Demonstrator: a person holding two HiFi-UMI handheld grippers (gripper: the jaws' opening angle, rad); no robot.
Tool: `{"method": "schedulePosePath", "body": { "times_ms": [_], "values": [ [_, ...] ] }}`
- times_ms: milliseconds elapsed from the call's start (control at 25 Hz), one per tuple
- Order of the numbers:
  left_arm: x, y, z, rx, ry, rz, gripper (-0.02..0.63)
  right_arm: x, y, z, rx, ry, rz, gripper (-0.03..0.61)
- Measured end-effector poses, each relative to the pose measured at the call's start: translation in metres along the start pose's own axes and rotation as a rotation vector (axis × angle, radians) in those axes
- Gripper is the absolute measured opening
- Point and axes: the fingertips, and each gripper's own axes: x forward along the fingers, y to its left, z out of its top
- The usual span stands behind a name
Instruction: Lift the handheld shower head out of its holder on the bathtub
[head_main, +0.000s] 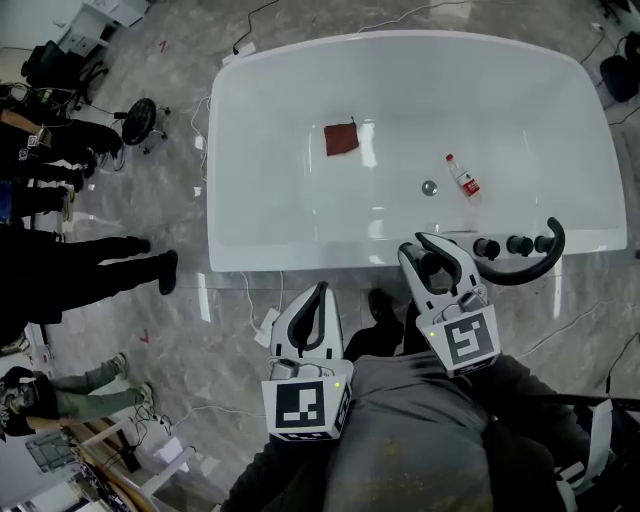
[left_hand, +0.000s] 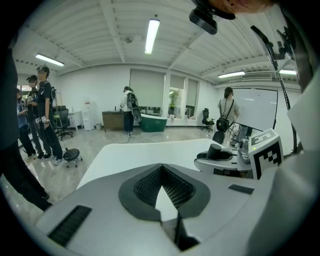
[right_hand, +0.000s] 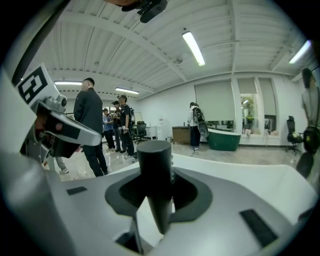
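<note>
nearest me, the left gripper (head_main: 319, 290) hangs over the grey floor (head_main: 180, 330) just short of the bathtub (head_main: 300, 255). its jaws are clenched tip to tip with nothing between them. to its right, the right gripper (head_main: 415, 246) reaches over the tub's near rim. its jaws are clamped on the black shower head (head_main: 437, 268), whose round handle stands upright between them in the right gripper view. i cannot tell from these views whether it is clear of its holder. just beside it on the rim sit three black knobs (head_main: 518, 244) and a curved black spout (head_main: 535, 266).

inside the white tub lie a round drain (head_main: 429, 187), a small bottle (head_main: 462, 176) with a red label on its side near the drain, and a red cloth (head_main: 341, 139) further toward the far wall.

beyond the tub's left end, a black stool (head_main: 138, 120) stands on the floor, and several people (head_main: 60, 190) in dark clothes stand at the left edge.
</note>
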Motion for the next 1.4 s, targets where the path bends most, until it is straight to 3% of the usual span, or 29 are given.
{"method": "schedulePosePath", "body": {
  "times_ms": [640,1400],
  "values": [
    [-0.049,-0.006,0.047,0.009,-0.214,0.008,0.003,-0.057,0.047,0.106,-0.098,-0.208,0.081,0.117],
    [-0.073,-0.035,0.063,0.049,-0.3,-0.013,0.003,-0.087,0.052,0.121,-0.119,-0.268,0.092,0.115]
  ]
}}
